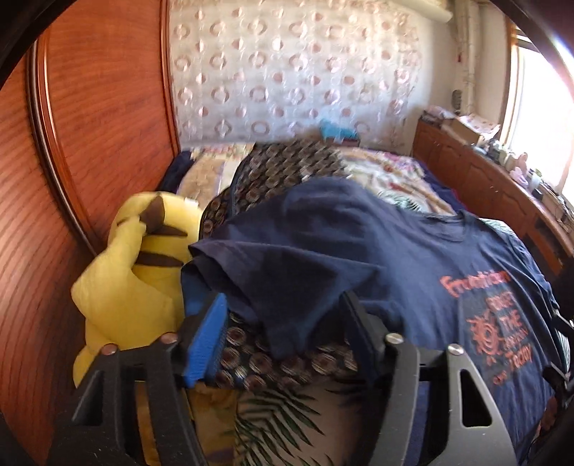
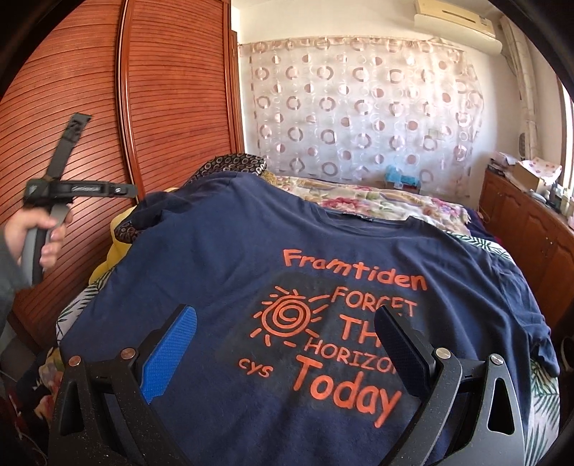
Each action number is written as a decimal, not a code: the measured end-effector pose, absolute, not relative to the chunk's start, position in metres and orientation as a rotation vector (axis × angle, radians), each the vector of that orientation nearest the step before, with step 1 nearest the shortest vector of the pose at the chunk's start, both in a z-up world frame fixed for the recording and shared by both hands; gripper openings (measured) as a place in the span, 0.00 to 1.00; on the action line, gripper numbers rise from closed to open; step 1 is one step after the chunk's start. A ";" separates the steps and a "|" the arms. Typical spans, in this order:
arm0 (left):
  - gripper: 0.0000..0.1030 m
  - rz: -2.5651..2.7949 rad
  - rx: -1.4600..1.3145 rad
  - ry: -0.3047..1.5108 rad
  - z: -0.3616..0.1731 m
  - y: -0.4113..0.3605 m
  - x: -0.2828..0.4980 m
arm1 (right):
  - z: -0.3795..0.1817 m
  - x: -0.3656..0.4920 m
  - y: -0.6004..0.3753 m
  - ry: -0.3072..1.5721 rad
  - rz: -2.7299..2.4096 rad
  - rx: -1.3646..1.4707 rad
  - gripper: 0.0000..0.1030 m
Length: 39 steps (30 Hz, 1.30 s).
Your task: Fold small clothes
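Your left gripper (image 1: 283,315) has its jaws spread around the left sleeve of the navy cotton T-shirt with orange lettering (image 2: 287,251), likely lining up a fold; they don't pinch it yet. The shirt lies print up on the floral bedspread (image 2: 376,200). Your right gripper (image 2: 287,344) hovers spread above the print.

Bedroom, daylight from the right.
Ribbed red-brown wardrobe doors (image 2: 172,100) line the left wall. A sheer curtain with ring pattern (image 2: 358,118) hangs across the far wall, an air conditioner (image 2: 455,18) above it. A low wooden cabinet (image 2: 531,222), cluttered on top, runs under a bright window (image 1: 541,118). A floral bedspread (image 2: 376,204) covers the bed.
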<state>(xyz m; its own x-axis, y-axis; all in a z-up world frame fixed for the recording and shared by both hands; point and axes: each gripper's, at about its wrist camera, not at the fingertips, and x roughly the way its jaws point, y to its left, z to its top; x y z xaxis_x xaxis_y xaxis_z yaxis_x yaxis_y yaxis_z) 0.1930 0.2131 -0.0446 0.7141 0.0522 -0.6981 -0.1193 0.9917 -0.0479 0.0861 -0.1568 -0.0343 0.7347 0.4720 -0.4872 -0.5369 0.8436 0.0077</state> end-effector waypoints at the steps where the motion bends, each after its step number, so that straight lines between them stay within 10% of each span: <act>1: 0.53 0.099 -0.110 0.789 -0.049 0.219 0.199 | -0.035 0.086 -0.159 0.498 0.558 -0.133 0.97; 20: 0.36 0.109 -0.148 0.937 -0.070 0.252 0.254 | -0.035 0.094 -0.141 0.548 0.596 -0.143 0.97; 22: 0.05 0.101 -0.137 0.931 -0.067 0.249 0.254 | -0.036 0.104 -0.131 0.570 0.601 -0.167 0.97; 39: 0.02 -0.081 0.111 0.765 0.024 0.127 0.247 | -0.026 0.107 -0.133 0.538 0.593 -0.122 0.97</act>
